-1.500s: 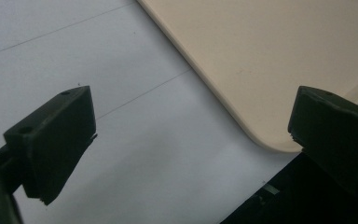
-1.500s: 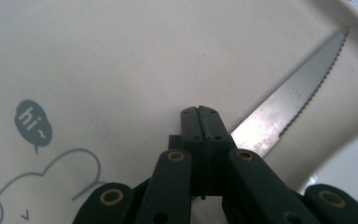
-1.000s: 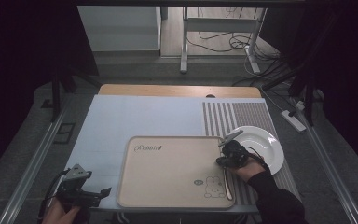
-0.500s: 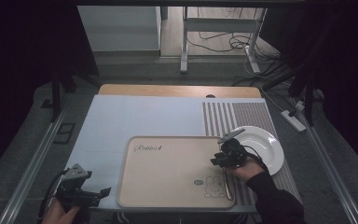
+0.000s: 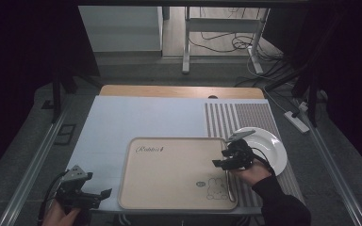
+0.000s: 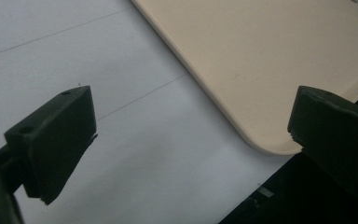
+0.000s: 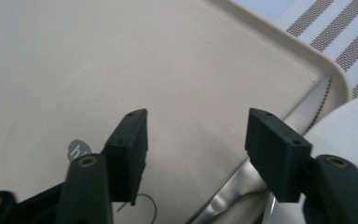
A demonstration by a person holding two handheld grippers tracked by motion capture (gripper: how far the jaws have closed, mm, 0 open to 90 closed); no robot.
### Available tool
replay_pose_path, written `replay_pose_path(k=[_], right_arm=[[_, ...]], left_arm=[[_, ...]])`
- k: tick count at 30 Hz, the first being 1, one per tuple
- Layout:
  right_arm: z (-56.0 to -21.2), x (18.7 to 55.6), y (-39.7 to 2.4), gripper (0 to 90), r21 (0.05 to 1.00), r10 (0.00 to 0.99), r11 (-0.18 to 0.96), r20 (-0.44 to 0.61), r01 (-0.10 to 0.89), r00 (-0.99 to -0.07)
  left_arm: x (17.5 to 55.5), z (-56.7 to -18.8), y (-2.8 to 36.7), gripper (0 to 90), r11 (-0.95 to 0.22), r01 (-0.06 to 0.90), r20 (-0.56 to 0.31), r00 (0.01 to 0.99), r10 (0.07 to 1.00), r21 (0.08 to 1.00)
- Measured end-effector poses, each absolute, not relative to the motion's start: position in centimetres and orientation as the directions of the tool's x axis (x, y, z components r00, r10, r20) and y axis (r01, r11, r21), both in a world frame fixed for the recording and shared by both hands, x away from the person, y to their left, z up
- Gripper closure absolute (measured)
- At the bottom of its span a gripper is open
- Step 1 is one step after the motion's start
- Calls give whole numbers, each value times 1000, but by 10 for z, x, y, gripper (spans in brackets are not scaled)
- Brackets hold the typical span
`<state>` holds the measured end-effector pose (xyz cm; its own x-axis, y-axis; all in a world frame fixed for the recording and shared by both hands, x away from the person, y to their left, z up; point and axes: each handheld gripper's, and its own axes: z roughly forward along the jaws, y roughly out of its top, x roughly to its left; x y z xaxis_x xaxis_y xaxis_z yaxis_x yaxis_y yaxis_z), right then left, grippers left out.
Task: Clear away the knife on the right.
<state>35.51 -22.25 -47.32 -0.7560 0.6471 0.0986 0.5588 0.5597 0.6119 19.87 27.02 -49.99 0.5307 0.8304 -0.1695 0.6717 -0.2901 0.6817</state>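
The right gripper [image 7: 193, 140] was seen above the beige tray [image 7: 121, 60]; its 2 jaws had just been opening, nothing between them. A knife [image 7: 303, 112] lay just beside it, along the tray's rim. The left gripper [image 6: 186, 140] was held wide open near the tray's corner.

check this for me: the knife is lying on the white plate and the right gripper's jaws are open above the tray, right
Not quite. The knife lies in the beige tray, along its right edge, beside the white plate, as the right gripper view shows. The rest holds: the right gripper has just been opening, with nothing between its jaws.
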Motion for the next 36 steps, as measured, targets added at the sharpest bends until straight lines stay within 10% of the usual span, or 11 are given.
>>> replay_pose_path(k=[22, 36], right_arm=[[-478, 345, -241, 37, 654, 679, 528, 58, 541, -732], [-482, 334, -258, 0, 670, 705, 506, 41, 543, -708]], left_arm=[[197, -498, 274, 8, -256, 662, -158, 499, 852, 704], [199, -499, 277, 19, -234, 673, -182, 487, 854, 702]])
